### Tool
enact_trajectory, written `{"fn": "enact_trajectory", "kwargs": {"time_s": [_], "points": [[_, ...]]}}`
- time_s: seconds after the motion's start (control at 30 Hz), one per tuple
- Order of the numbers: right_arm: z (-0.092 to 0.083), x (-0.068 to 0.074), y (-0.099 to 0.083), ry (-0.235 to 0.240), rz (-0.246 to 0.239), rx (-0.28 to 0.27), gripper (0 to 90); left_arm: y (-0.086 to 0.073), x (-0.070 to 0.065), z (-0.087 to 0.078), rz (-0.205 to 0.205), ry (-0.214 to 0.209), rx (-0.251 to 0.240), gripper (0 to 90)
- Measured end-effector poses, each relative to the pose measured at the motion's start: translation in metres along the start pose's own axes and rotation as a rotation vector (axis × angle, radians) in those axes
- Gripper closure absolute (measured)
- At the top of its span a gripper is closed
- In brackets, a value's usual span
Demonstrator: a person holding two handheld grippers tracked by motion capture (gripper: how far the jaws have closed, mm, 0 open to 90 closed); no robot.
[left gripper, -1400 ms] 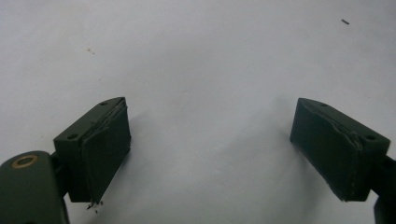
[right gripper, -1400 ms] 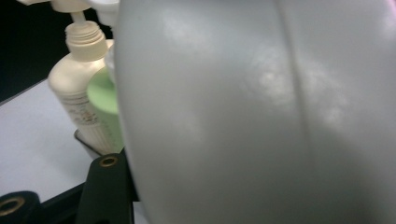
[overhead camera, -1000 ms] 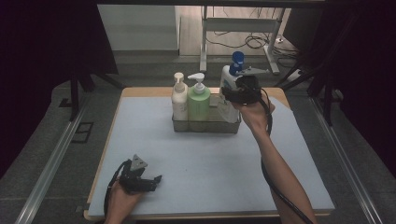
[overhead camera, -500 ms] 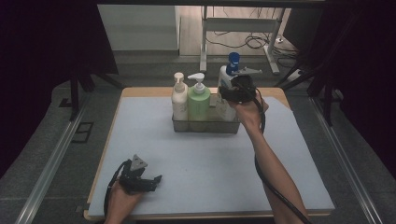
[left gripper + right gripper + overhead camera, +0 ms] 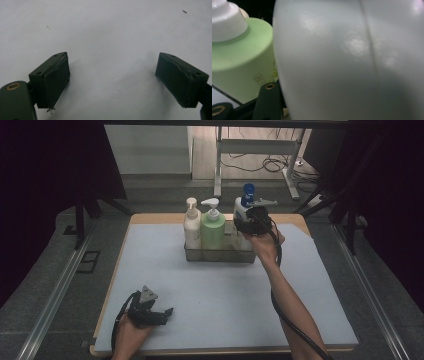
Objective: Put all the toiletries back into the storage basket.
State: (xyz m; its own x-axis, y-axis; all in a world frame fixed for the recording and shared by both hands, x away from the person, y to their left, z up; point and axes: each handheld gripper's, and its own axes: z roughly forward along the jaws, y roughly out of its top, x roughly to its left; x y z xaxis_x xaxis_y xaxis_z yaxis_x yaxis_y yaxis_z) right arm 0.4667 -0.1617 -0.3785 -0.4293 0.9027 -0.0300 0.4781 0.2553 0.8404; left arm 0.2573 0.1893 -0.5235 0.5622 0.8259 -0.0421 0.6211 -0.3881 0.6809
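So the tabletop is wood-edged with a pale blue-grey mat over most of it — and a clear rack sits on that mat near the far edge, bottles standing inside.

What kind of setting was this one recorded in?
Most likely a lab or recording workspace: a table covered by a pale mat, dark curtains at both sides, and loose cables on the floor behind.

The tabletop lies open in front and at both sides. At the back a rack with a cream bottle, green bottle and white bottle blocks passage.
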Motion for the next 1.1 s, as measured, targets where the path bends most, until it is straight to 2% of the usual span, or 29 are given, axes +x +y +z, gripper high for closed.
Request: {"fn": "enact_trajectory", "kwargs": {"time_s": [0.57,0.8,1.1], "points": [[0.011,0.001,-0.019,0.004,-0.001,0.023,40.7,0.0,0.0,0.0,0.002,0.0,0.0,12.2],[0.015,0.001,-0.027,0.015,0.018,0.042,40.4,0.0,0.0,0.0,0.0,-0.001,-0.001,12.2],[0.015,-0.002,-0.03,0.024,0.028,0.031,39.0,0.0,0.0,0.0,0.0,0.0,-0.001,12.2]]}}
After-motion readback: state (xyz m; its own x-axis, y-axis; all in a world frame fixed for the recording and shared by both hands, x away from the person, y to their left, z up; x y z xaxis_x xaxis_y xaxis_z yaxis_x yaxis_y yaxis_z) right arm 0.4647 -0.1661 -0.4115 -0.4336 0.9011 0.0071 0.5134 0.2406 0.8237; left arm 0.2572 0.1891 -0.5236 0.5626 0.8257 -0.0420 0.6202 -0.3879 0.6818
